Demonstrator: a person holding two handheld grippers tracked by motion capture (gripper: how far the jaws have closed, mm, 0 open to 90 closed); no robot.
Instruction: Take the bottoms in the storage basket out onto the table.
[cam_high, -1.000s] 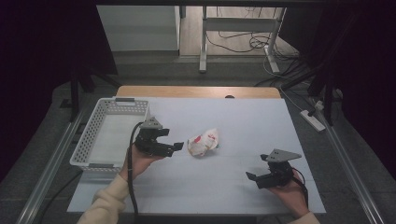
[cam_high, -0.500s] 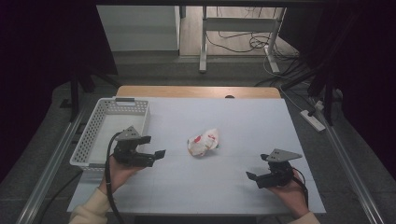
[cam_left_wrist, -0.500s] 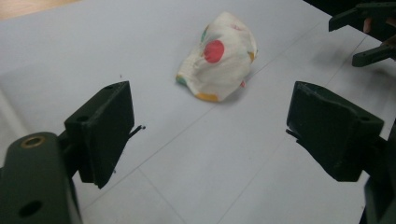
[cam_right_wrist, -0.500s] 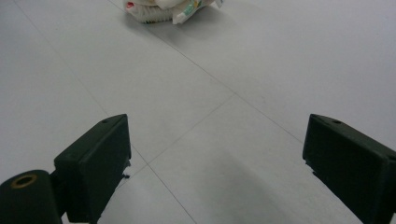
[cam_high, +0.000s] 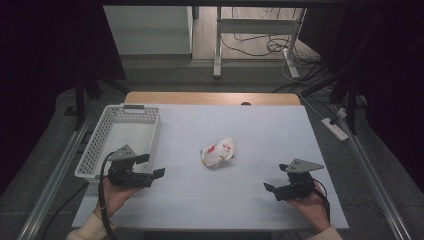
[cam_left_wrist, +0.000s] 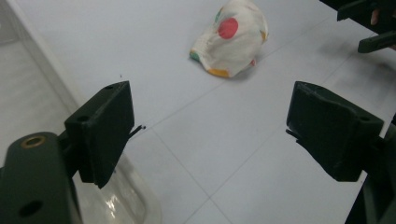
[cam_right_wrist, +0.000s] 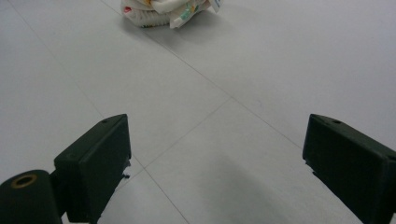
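Note:
A crumpled white cloth with coloured spots (cam_high: 217, 152) lies near the middle of the table; it also shows far ahead in the left gripper view (cam_left_wrist: 232, 39) and at the top edge of the right gripper view (cam_right_wrist: 168, 10). My left gripper (cam_high: 151, 166) is open at the front left, beside the basket's near corner, with nothing between its jaws (cam_left_wrist: 210, 137). My right gripper (cam_high: 274, 182) is open at the front right, well apart from the cloth, jaws wide and empty (cam_right_wrist: 217, 163).
A white plastic basket (cam_high: 95, 145) stands along the table's left side; its rim (cam_left_wrist: 140, 205) shows low in the left gripper view. The white table top (cam_high: 260, 125) ends in a wooden strip at the back. Cables and a power strip (cam_high: 334, 127) lie on the floor beyond.
My left gripper has drawn back from beside the cloth toward the front left, ending by the basket's near corner. The right gripper and the cloth have stayed put.

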